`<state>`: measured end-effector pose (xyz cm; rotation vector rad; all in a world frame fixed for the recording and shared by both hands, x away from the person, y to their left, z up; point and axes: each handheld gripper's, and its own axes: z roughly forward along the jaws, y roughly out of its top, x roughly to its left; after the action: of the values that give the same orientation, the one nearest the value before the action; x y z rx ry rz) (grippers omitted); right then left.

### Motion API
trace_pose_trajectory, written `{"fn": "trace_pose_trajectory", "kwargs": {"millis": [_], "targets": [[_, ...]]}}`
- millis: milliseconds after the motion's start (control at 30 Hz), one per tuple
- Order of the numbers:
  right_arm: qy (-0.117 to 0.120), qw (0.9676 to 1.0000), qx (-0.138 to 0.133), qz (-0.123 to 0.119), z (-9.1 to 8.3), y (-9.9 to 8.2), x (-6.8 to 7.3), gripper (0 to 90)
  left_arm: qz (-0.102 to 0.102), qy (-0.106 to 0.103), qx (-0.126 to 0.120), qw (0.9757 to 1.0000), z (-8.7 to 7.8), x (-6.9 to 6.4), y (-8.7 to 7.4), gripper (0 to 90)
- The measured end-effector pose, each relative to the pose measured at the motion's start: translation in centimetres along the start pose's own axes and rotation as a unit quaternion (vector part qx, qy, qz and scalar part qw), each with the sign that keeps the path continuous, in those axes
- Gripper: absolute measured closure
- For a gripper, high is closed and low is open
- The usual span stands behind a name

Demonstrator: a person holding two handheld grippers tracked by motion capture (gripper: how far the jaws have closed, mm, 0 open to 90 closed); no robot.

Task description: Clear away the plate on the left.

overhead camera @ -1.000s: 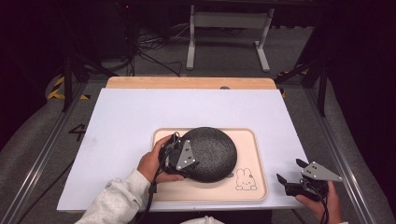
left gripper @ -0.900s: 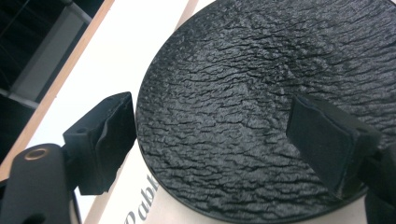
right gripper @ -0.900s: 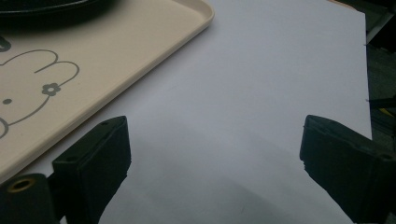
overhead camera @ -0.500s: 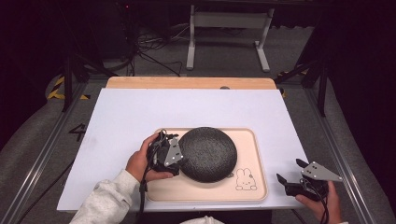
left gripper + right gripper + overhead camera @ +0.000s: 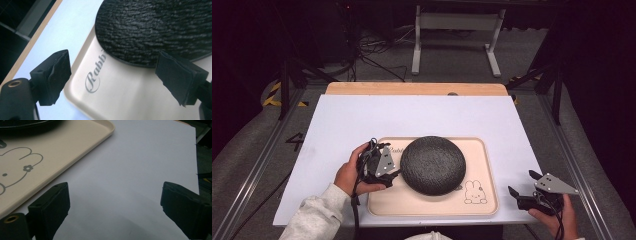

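Black and rough-textured, the round domed plate [image 5: 433,164] lies upside-down-looking on the beige plastic tray with the rabbit drawing [image 5: 482,209], toward the tray's left half, its rim touching the tray floor near the printed word "Rabbit" [image 5: 95,75]. The tray sits on the white sheet covering the tabletop [image 5: 422,112], close to the near edge and a little right of centre.

The left gripper [image 5: 388,169] is at the tray's left edge, just beside the plate's left rim. In the left gripper view its jaws stand wide apart with nothing between them; one pad [image 5: 53,75] hangs over the tray's left rim, the other [image 5: 178,75] sits just at the plate's edge. The right gripper [image 5: 524,190] rests near the tabletop's near right corner, well apart from the tray, its jaws also spread wide and empty over bare white sheet.

The step in hand looks like taking hold of the plate's rim. To do it well, the left gripper should come in low, so one pad slides under the thin lip where it meets the tray and the other lands on the textured top, then close firmly before lifting. The rim is shallow, so a high approach would likely skate off the dome. The tray is light; the right gripper could steady its right edge if it starts to shift.
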<state>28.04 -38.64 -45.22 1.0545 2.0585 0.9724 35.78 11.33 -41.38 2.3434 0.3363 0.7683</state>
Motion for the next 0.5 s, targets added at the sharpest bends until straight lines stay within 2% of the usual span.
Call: {"fn": "trace_pose_trajectory", "kwargs": {"millis": [167, 333, 367, 500], "targets": [[0.000, 1.0000, 0.001, 0.000, 0.0, 0.0, 0.0, 9.3, -0.006, 0.013, 0.014, 0.9998, -0.5, 0.3, -1.1, 14.2], [-0.001, 1.0000, 0.000, -0.003, 0.0, 0.0, 0.1, 9.3, -0.006, 0.018, 0.023, 0.9996, -0.9, 0.5, -2.0, 14.3], [-0.001, 1.0000, 0.001, -0.003, 0.0, 0.0, 0.1, 9.3, -0.013, 0.019, 0.026, 0.9994, -1.0, 0.5, -2.3, 14.3], [-0.002, 1.0000, -0.001, -0.002, 0.0, 0.0, 0.0, 9.4, -0.015, 0.024, 0.030, 0.9992, -1.3, 0.7, -2.9, 14.7]]}}
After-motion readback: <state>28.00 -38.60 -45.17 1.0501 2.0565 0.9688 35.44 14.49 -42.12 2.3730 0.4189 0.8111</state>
